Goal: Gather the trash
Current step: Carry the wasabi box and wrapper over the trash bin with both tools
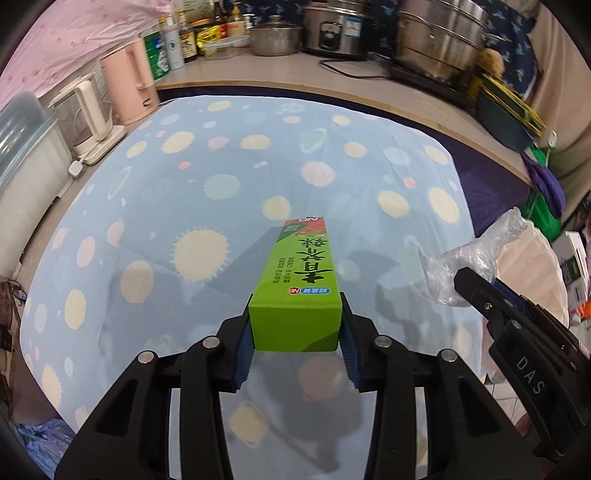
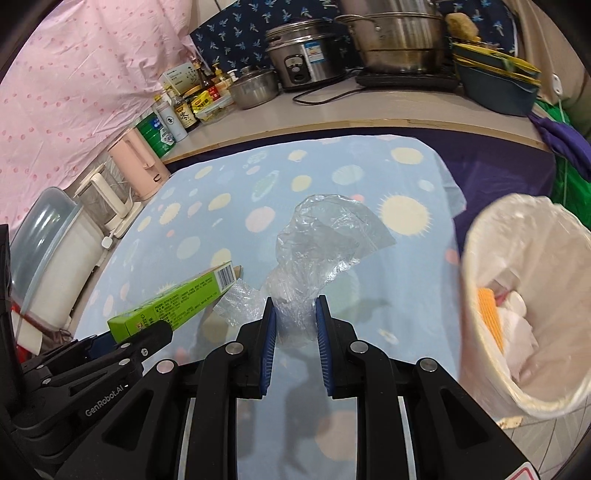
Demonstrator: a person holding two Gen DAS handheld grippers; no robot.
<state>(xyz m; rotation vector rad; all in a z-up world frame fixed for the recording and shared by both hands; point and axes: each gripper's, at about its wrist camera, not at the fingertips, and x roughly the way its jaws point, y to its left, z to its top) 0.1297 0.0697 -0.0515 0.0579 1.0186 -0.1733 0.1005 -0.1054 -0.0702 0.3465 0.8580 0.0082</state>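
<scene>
My left gripper (image 1: 295, 325) is shut on a long green carton (image 1: 299, 284) and holds it above the table, pointing away from me. The carton also shows in the right wrist view (image 2: 173, 302), with the left gripper (image 2: 147, 338) at lower left. My right gripper (image 2: 294, 325) is shut on a crumpled clear plastic bag (image 2: 317, 243), held above the table. In the left wrist view the bag (image 1: 465, 266) and right gripper (image 1: 476, 291) sit at the right. A white-lined trash bin (image 2: 480, 258) with trash inside stands just right of the right gripper.
The table has a blue cloth with sun and planet prints (image 1: 221, 184). A pink kettle (image 1: 129, 85), a white blender (image 1: 88, 114) and a lidded container (image 2: 48, 258) stand along the left. A counter behind holds bottles (image 1: 184, 40), pots (image 1: 273, 35) and a rice cooker (image 2: 306, 55).
</scene>
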